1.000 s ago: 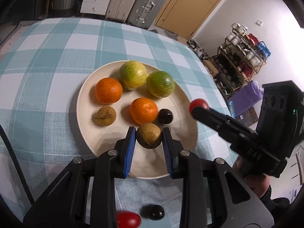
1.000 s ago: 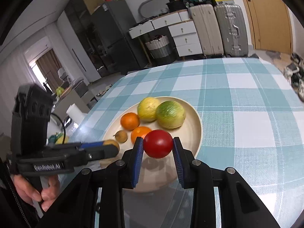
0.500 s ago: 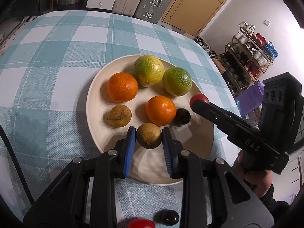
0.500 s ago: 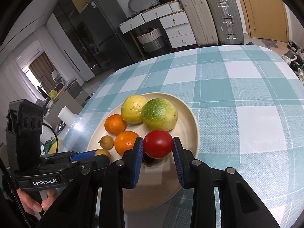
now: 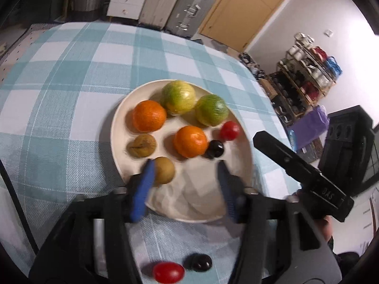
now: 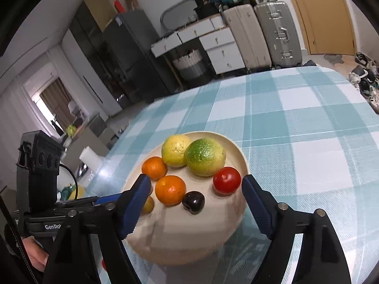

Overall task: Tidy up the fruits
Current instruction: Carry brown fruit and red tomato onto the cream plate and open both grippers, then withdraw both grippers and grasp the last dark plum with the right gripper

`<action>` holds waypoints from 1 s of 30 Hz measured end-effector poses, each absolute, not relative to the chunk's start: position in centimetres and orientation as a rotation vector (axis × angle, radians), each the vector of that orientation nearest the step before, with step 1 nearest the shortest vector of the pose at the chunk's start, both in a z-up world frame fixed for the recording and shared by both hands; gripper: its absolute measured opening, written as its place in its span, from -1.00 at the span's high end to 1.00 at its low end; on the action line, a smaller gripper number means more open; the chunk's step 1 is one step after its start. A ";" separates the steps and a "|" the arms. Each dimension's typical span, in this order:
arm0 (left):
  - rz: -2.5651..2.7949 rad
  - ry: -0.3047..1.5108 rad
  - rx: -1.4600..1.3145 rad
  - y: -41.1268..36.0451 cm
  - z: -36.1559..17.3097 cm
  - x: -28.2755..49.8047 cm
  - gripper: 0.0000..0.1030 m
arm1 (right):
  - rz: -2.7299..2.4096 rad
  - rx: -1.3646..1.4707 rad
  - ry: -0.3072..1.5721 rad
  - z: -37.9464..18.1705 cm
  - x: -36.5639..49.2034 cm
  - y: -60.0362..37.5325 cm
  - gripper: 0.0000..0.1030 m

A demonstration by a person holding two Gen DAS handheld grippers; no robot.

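Note:
A cream plate [image 5: 203,203] [image 6: 180,239] on the checked tablecloth holds two oranges [image 5: 148,115] [image 5: 190,141], two green-yellow citrus [image 5: 178,97] [image 5: 211,113], a brown wrinkled fruit [image 5: 142,145], a brown round fruit [image 5: 164,170], a dark cherry [image 5: 215,148] [image 6: 193,201] and a red tomato [image 5: 229,130] [image 6: 226,180]. My left gripper [image 5: 186,189] is open over the plate's near side, its left finger beside the brown round fruit. My right gripper [image 6: 196,206] is open, the tomato lying on the plate near its right finger.
A red cherry tomato [image 5: 168,272] and a dark cherry [image 5: 199,262] lie on the cloth below the left gripper. The right gripper's body [image 5: 308,177] hangs at the plate's right; the left gripper's body [image 6: 47,189] sits at the plate's left.
Both grippers have opened. The left one let go of the brown round fruit and the right one let go of the red tomato; both fruits now lie on the plate.

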State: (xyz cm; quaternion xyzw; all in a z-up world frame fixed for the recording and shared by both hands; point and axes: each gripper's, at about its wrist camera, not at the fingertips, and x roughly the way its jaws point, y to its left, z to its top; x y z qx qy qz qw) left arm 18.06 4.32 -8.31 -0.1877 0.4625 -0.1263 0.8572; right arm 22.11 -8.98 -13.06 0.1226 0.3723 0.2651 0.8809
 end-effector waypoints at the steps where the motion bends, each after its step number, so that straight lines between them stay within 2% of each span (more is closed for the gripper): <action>1: -0.263 0.956 -0.385 4.2 -7.9 17.6 -0.29 | 0.549 0.265 0.774 -13.1 21.7 -9.3 -0.69; 5: -0.252 0.931 -0.367 4.0 -6.8 15.9 -0.37 | 0.532 0.278 0.785 -13.2 20.2 -10.0 -0.69; 13: -0.167 0.908 -0.341 4.5 -5.7 12.3 -0.40 | 0.549 0.250 0.736 -11.6 16.5 -10.2 -0.70; 17: -0.074 0.875 -0.287 5.0 -5.0 10.4 -0.53 | 0.546 0.223 0.711 -11.0 14.7 -9.5 -0.87; 30: 0.012 0.845 -0.275 6.9 -5.0 6.3 -0.69 | 0.580 0.161 0.693 -10.4 10.5 -7.0 -0.91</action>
